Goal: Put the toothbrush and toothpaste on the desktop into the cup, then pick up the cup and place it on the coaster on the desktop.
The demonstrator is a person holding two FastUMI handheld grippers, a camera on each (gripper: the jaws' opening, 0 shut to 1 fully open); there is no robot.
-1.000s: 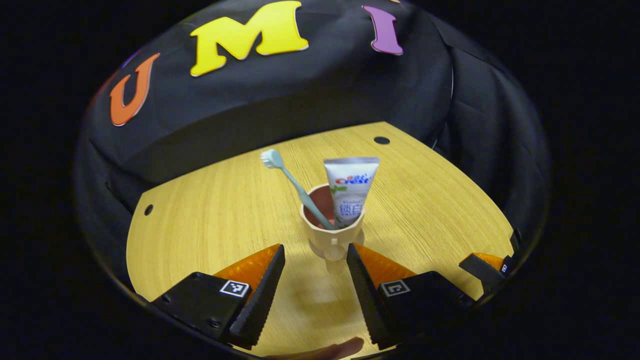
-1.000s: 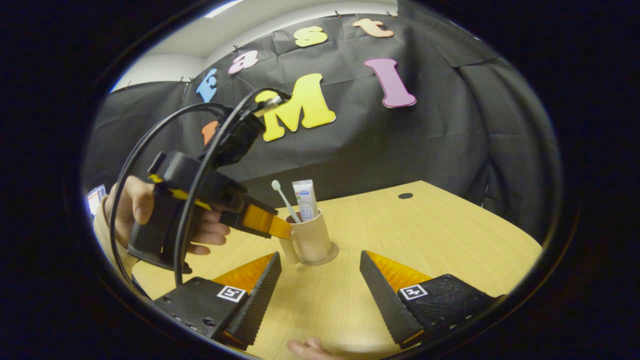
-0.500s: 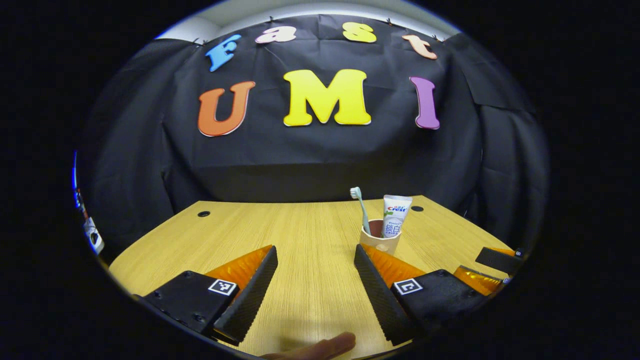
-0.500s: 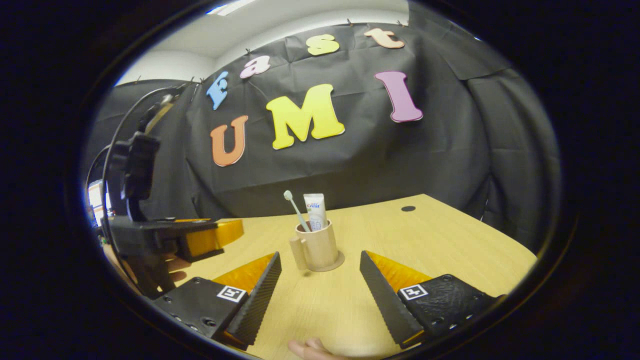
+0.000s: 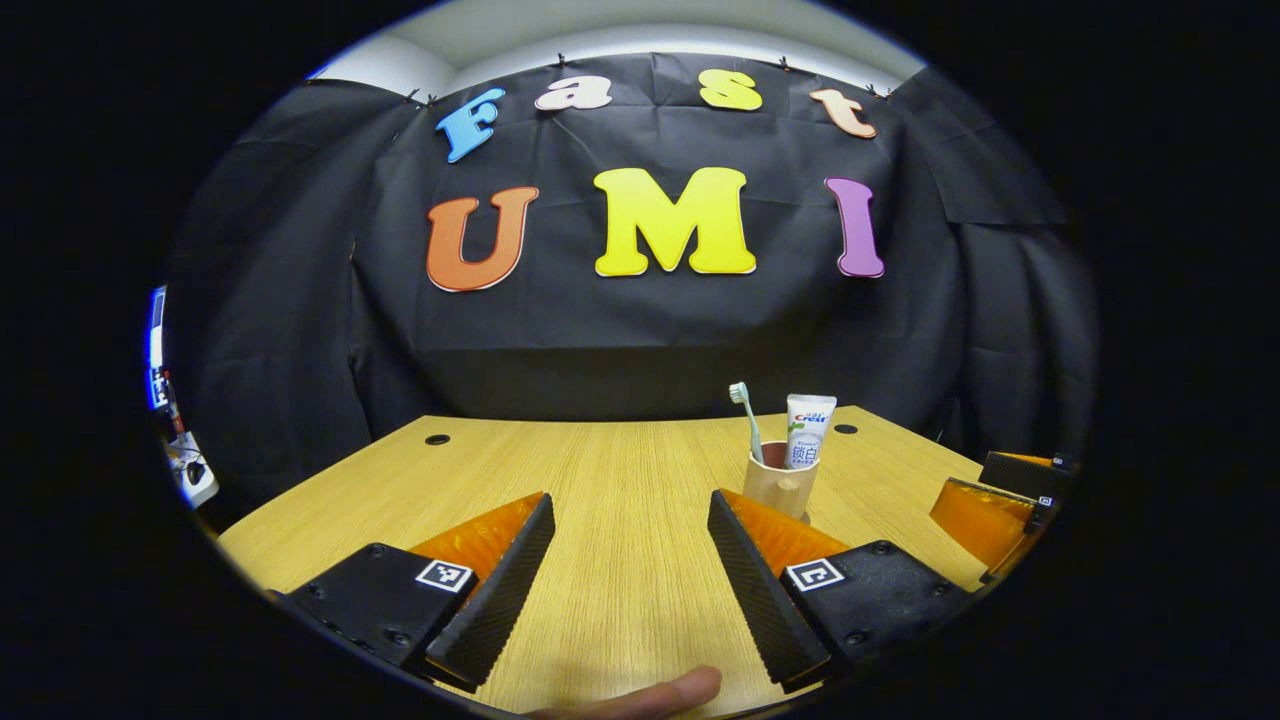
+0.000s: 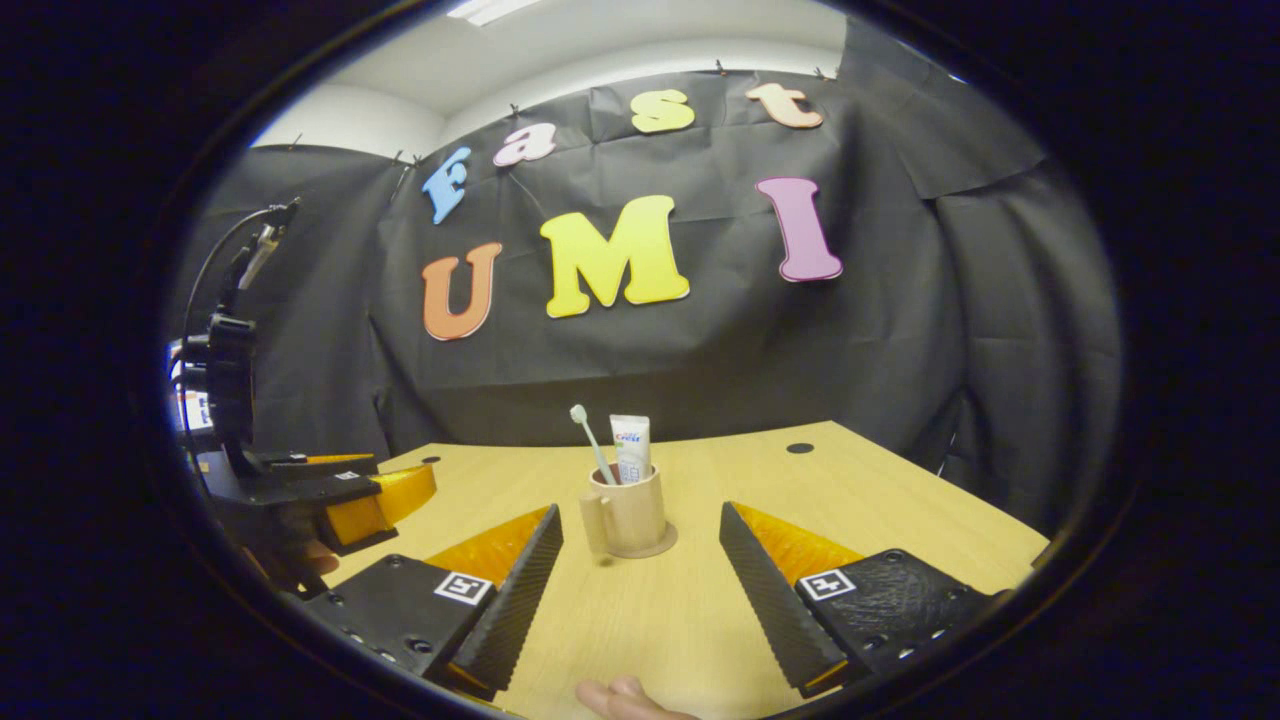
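Note:
A beige cup (image 6: 630,513) with a side handle stands upright on a round coaster (image 6: 660,546) on the wooden desktop (image 6: 860,500). Inside it lean a pale blue toothbrush (image 6: 592,442) and a white toothpaste tube (image 6: 630,448). My right gripper (image 6: 640,590) is open, its fingers well short of the cup. In the left gripper view the cup (image 5: 780,483) with toothbrush (image 5: 747,418) and toothpaste tube (image 5: 808,430) sits just beyond the right finger, and my left gripper (image 5: 625,575) is open and holds nothing. The other gripper shows at the left edge (image 6: 330,490) and at the right edge (image 5: 1000,500).
The desktop (image 5: 600,480) has small dark holes near its far corners (image 5: 437,439) (image 6: 799,448). Black cloth closes the back and sides. A fingertip (image 5: 640,695) shows at the bottom of the left gripper view, and fingertips (image 6: 620,695) at the bottom of the right.
My left gripper has pulled back from around the cup and swung left, leaving the cup standing on the coaster. The right gripper has also drawn back a little.

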